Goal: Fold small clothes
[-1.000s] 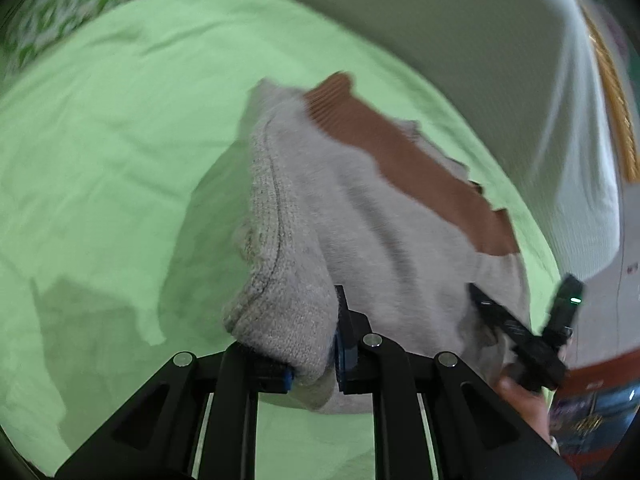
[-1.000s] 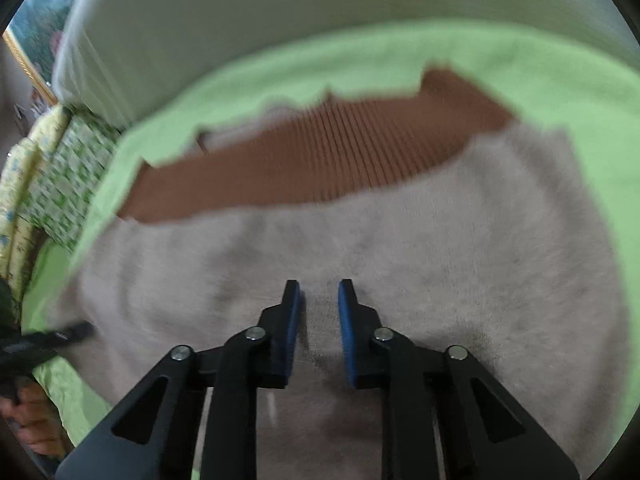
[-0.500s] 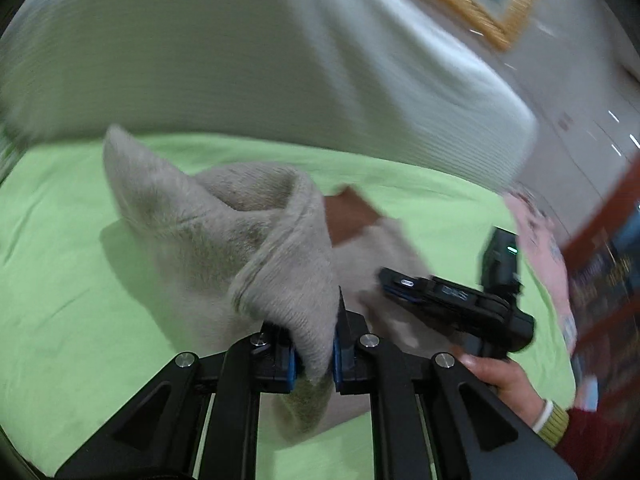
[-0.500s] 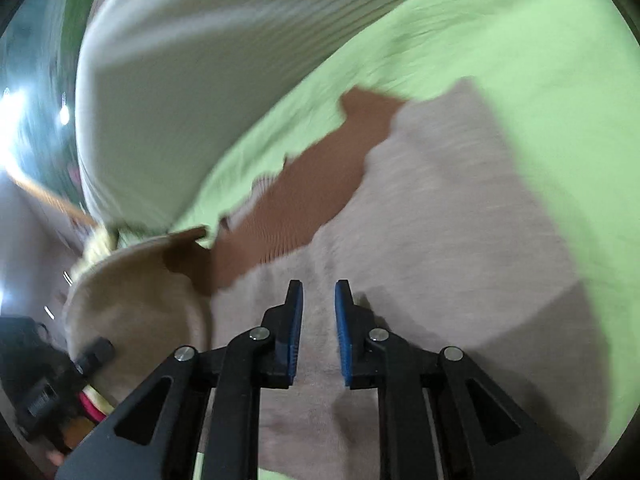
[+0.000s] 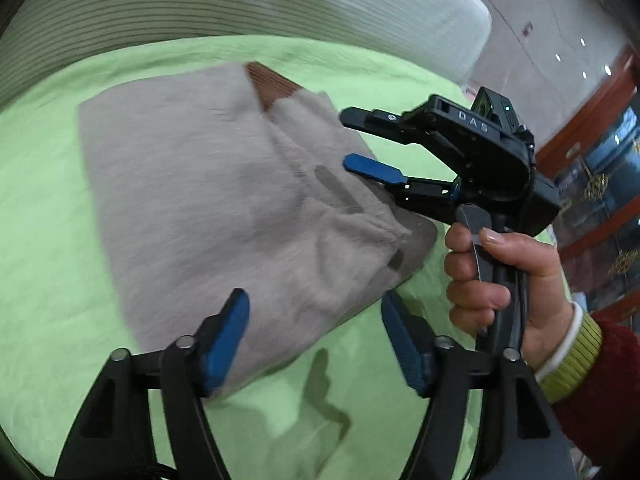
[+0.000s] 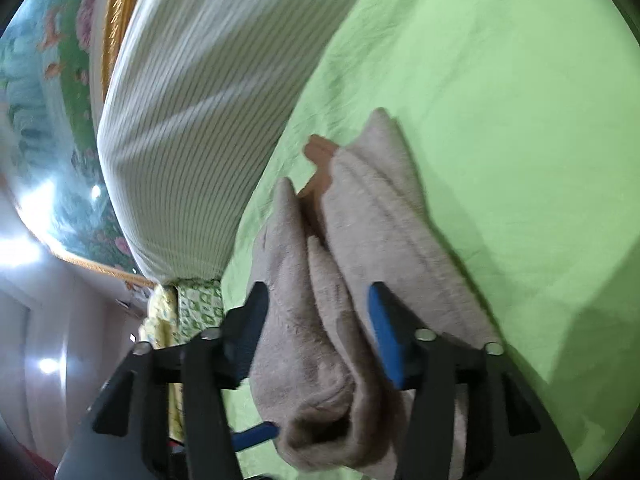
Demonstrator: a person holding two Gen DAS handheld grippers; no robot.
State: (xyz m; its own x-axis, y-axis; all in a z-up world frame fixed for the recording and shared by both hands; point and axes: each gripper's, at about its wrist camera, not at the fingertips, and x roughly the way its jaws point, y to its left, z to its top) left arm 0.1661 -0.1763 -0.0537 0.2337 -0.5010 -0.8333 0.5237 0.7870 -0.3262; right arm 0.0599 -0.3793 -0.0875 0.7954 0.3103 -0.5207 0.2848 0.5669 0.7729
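A beige knit garment (image 5: 208,200) with a brown ribbed band (image 5: 272,88) lies folded over on the green sheet (image 5: 40,208). My left gripper (image 5: 316,340) hovers at its near corner. Its jaws are opening, and only the left pad (image 5: 228,336) overlaps the cloth, without pinching it. My right gripper (image 5: 356,142), held by a hand (image 5: 480,272), reaches in over the garment's right edge. In the right wrist view its jaws (image 6: 316,332) are opening too; bunched folds of the garment (image 6: 360,220) lie loose between them.
A big white ribbed bolster (image 5: 280,0) runs along the far side of the sheet and also shows in the right wrist view (image 6: 180,120). Green-and-yellow patterned bedding (image 6: 192,304) lies past the sheet's edge. Open green sheet (image 6: 520,120) stretches to the right.
Both grippers carried the pinched garment edge over and across, then opened and let it go. The garment now lies folded instead of hanging from the pads.
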